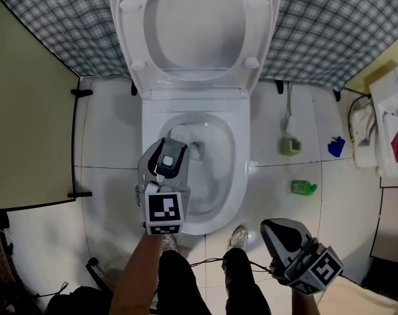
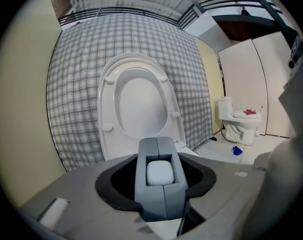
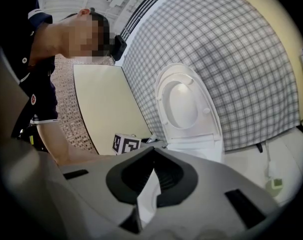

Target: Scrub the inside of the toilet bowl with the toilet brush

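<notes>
The white toilet bowl (image 1: pixel 233 176) stands with seat and lid (image 1: pixel 196 25) raised. My left gripper (image 1: pixel 165 151) hovers over the bowl's left half, shut on the grey toilet brush handle (image 1: pixel 167 160) with its white end cap. The brush's lower end (image 1: pixel 196 151) reaches down into the bowl near the drain. In the left gripper view the handle's end (image 2: pixel 159 174) fills the gap between the jaws, and the raised lid (image 2: pixel 137 101) lies ahead. My right gripper (image 1: pixel 272 228) hangs at the lower right, away from the toilet, with its tips together on nothing (image 3: pixel 154 151).
On the tiled floor right of the toilet sit a grey-green holder (image 1: pixel 290 146), a green bottle (image 1: pixel 303 188) and a blue object (image 1: pixel 336 147). A second white fixture (image 1: pixel 383 126) stands far right. A yellow partition (image 1: pixel 28 123) is left; plaid cloth (image 1: pixel 330 25) covers the back wall. The person's shoes (image 1: pixel 237 236) touch the bowl's front.
</notes>
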{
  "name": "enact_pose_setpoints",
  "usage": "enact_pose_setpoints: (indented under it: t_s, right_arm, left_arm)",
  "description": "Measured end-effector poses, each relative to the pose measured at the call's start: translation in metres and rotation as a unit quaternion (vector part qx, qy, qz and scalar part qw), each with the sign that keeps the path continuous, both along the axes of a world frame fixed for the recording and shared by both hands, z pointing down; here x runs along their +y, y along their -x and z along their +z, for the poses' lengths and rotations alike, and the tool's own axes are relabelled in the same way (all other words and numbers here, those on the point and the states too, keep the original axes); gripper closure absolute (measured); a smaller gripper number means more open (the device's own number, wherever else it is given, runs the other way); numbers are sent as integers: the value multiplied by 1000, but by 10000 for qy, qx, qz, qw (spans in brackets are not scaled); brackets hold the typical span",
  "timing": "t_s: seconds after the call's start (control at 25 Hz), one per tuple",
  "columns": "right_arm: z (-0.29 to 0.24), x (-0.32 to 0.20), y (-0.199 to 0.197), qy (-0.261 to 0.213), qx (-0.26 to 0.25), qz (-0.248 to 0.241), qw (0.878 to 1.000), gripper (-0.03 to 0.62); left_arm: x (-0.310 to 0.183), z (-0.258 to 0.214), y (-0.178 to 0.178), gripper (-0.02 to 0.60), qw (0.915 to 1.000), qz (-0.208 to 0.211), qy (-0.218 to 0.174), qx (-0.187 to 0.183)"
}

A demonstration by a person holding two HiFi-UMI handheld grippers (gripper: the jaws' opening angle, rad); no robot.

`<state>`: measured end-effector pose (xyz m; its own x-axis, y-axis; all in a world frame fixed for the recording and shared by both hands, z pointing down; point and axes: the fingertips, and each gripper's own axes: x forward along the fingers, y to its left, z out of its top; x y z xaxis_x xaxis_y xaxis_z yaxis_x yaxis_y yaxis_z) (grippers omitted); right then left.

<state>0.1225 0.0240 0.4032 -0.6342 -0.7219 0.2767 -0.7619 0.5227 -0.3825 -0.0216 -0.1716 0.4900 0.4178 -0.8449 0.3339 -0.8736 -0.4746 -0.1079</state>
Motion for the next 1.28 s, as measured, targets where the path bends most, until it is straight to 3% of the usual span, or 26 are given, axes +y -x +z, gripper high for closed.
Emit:
enact_pose_setpoints:
  t_s: [0.36,0.56,0.76,0.96,1.08,1.28]
  right_arm:
    - [14,-4,-10,105,57,-43,9999,594]
    - [17,-7,-18,137,85,26,9999,594]
    - [25,-3,-25,212,89,73,9997,594]
    - [26,-3,-29,233,69,97,9997,594]
    - [26,-5,-33,220,71,119,9997,594]
    - [28,-4,-38,241,65,161,9996,594]
  left_arm:
    - [-14,16,-6,371,9993,-135,-111,337]
    - [-20,37,-14,370,9984,-83,132,544]
    - [-21,19,-24,370,9972,-18,-176,730]
    - [-37,-3,-32,370,9920,-28,-431,1190]
    - [-41,-9,-41,370,9878,-34,-418,1500]
    - [-39,2,-54,368,9870,27,-379,1559]
